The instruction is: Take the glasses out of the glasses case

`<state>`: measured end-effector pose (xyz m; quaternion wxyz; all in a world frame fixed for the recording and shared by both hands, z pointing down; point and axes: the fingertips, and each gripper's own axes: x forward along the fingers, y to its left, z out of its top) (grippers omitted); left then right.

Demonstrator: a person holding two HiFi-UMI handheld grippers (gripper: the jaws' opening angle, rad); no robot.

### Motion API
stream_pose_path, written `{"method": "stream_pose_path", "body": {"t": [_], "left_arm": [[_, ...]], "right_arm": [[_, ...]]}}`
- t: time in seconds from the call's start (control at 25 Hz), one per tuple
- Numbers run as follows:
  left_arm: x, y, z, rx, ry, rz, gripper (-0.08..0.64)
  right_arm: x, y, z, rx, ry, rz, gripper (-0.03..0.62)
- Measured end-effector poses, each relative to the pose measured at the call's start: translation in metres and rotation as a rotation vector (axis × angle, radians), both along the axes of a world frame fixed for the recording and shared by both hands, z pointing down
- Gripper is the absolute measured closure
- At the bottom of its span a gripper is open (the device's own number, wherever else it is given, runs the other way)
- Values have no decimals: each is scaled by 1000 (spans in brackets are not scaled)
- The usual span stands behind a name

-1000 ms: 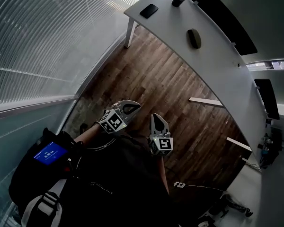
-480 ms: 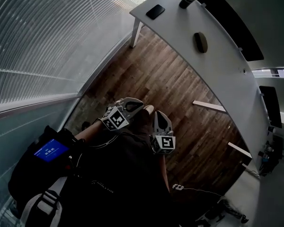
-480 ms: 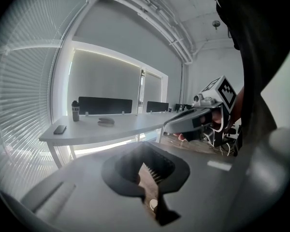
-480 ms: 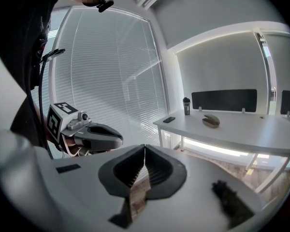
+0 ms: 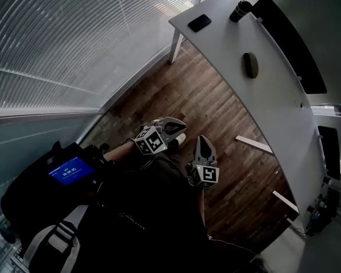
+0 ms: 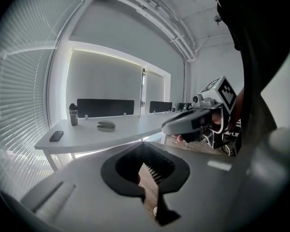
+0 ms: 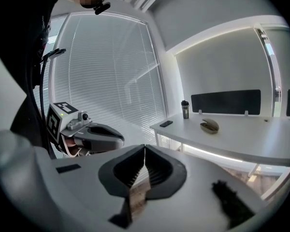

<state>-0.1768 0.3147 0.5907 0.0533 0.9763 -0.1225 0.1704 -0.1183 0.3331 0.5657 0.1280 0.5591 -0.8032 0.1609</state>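
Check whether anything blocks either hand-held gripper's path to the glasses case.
Nothing visible does. Only wooden floor and bare white tabletop lie between the left hand-held gripper, the right hand-held gripper and the olive oval glasses case.

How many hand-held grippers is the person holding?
2. The left hand-held gripper is on the left of the head view, and the right hand-held gripper is just beside it. Both are shut, empty, and over the wood floor. None seem hidden.
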Motion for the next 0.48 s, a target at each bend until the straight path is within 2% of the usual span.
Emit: {"method": "stream_pose_path", "body": {"t": [0.48], "left_arm": [[89, -9, -7, 21, -36, 31, 552]], "right_arm": [[89, -11, -8, 27, -40, 20, 584]]}}
